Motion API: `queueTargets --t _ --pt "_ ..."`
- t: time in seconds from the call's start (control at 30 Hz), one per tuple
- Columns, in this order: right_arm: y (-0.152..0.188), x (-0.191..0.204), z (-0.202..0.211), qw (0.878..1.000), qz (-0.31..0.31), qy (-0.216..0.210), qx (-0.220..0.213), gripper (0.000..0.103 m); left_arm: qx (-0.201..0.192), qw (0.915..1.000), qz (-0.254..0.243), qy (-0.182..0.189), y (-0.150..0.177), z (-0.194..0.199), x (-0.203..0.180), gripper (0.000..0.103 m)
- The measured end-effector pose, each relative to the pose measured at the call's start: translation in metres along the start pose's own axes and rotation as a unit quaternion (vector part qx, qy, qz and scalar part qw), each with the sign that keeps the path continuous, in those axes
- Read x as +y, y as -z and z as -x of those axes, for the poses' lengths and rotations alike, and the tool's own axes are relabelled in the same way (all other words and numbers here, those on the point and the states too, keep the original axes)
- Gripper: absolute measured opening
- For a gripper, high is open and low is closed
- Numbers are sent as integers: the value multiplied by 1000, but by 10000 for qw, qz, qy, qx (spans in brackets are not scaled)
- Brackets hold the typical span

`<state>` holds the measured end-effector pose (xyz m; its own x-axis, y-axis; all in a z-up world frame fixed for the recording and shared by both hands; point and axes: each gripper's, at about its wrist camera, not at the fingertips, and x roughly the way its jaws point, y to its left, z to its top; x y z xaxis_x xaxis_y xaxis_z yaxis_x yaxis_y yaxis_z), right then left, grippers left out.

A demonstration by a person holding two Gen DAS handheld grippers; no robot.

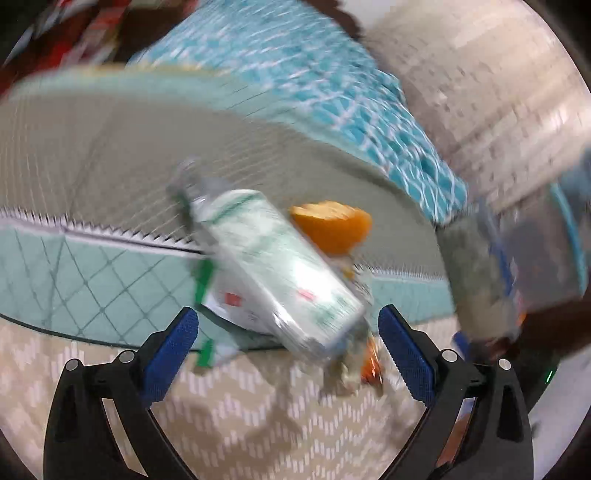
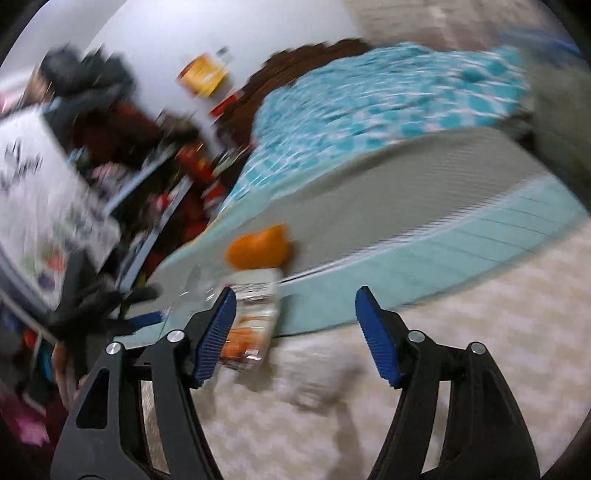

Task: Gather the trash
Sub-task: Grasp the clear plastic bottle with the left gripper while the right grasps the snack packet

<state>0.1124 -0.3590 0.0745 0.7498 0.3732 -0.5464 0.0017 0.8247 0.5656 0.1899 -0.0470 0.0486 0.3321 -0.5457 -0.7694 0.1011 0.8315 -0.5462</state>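
A bed [image 1: 110,147] with a grey-green mattress cover and a turquoise blanket [image 1: 314,74] is filling the background of both views, over a pale zigzag-patterned floor [image 1: 240,424]; everything is smearing with motion blur. The trash is lying at the mattress edge: a clear plastic bottle [image 1: 273,273] with a pale green label, on its side and angled, and an orange peel [image 1: 332,225] just beside it, with what looks like a wrapper [image 1: 218,306] under the bottle.

The left claw [image 1: 288,354] is standing wide open, the bottle's base sitting between its blue pads [image 1: 170,354] without touching them. The right claw [image 2: 295,332] is also gaping and holding nothing.

The bottle is likely light, thin-walled and slick, so it will probably roll or dent; gripping across the labelled middle seems safest. The peel is probably soft and light.

The left view is showing the bottle's full length and neck. The right view is showing cluttered shelves [image 2: 110,166], a white wall [image 2: 184,29], the other claw at its left edge, and a different item, a small orange-and-white packet [image 2: 255,317] below the peel [image 2: 258,247].
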Motion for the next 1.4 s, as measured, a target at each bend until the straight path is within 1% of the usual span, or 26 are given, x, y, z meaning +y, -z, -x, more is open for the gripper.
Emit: queueTargets --t 0.07,0.13,0.2,0.27,0.3,0.37,0.43,0.47,0.57,0.6,0.63,0.67,0.7,0.73,0.83,0.87,0.9,0.93,0.97,1.0,1.03,1.07,1.1,1.2,1.3,1.4 --pt "-5 31 -29 9992 357 54 183 51 11 9999 127 86 -7 -3 11 94" --pt "-8 56 -53 9971 671 237 259 47 39 9999 76 90 -11 -8 14 94" --pt "-11 73 -71 9937 983 461 275 44 97 9999 28 80 -14 -13 14 94" --pt "-8 90 -88 9886 1302 601 449 44 147 9999 -2 47 -20 -17 19 94" --pt "-3 96 -93 9874 1364 533 602 44 182 9998 -21 18 -23 -21 18 94" --pt "17 117 -96 9829 1508 -62 1059 43 235 9997 -69 -33 -24 -24 21 94" --pt "40 138 -86 9751 1783 -533 1207 43 226 9996 -154 -67 -23 -28 24 94" --pt "47 141 -76 9742 1871 -565 1132 42 215 9995 -199 -82 -21 -27 27 94" --pt "50 123 -50 9844 1556 -394 724 42 194 9988 -329 -311 -15 -28 33 94" --pt "47 111 -41 9887 1395 -191 508 44 212 9985 -347 -356 -13 -31 35 94" --pt "45 98 -33 9919 1230 108 283 53 257 9983 -358 -391 -12 -35 37 94" --pt "41 85 -29 9938 1044 356 116 69 311 9980 -356 -422 -12 -38 39 94" --pt "41 79 -29 9948 905 469 70 75 272 9979 -396 -433 -11 -39 39 94" --pt "39 67 -31 9960 709 528 152 77 243 9974 -449 -504 -11 -40 38 94" --pt "41 52 -42 9963 512 551 423 77 226 9955 -622 -676 -10 -47 29 94" --pt "40 50 -47 9961 497 555 477 78 193 9947 -670 -754 -10 -49 28 88" --pt "40 53 -54 9956 508 563 556 78 132 9928 -761 -912 -9 -49 26 71" --pt "42 54 -61 9946 569 563 658 79 114 9908 -842 -1057 -7 -50 24 65" --pt "42 55 -67 9936 643 568 732 79 113 9905 -868 -1063 -6 -49 24 62" --pt "45 56 -70 9927 695 579 795 79 143 9921 -835 -923 -3 -47 26 62" --pt "48 56 -74 9915 745 557 905 76 146 9930 -804 -852 0 -44 28 62" --pt "51 61 -79 9908 768 529 977 56 114 9928 -809 -875 4 -39 30 62" --pt "54 62 -79 9903 762 490 1050 47 61 9926 -822 -893 8 -34 31 62" --pt "65 59 -63 9913 807 390 966 46 -120 9930 -916 -739 27 -11 35 62" --pt "79 60 -37 9905 996 305 896 46 -294 9927 -1101 -396 53 16 35 62" --pt "102 56 -11 9906 922 92 1007 46 -250 9891 -1447 56 89 37 27 62"
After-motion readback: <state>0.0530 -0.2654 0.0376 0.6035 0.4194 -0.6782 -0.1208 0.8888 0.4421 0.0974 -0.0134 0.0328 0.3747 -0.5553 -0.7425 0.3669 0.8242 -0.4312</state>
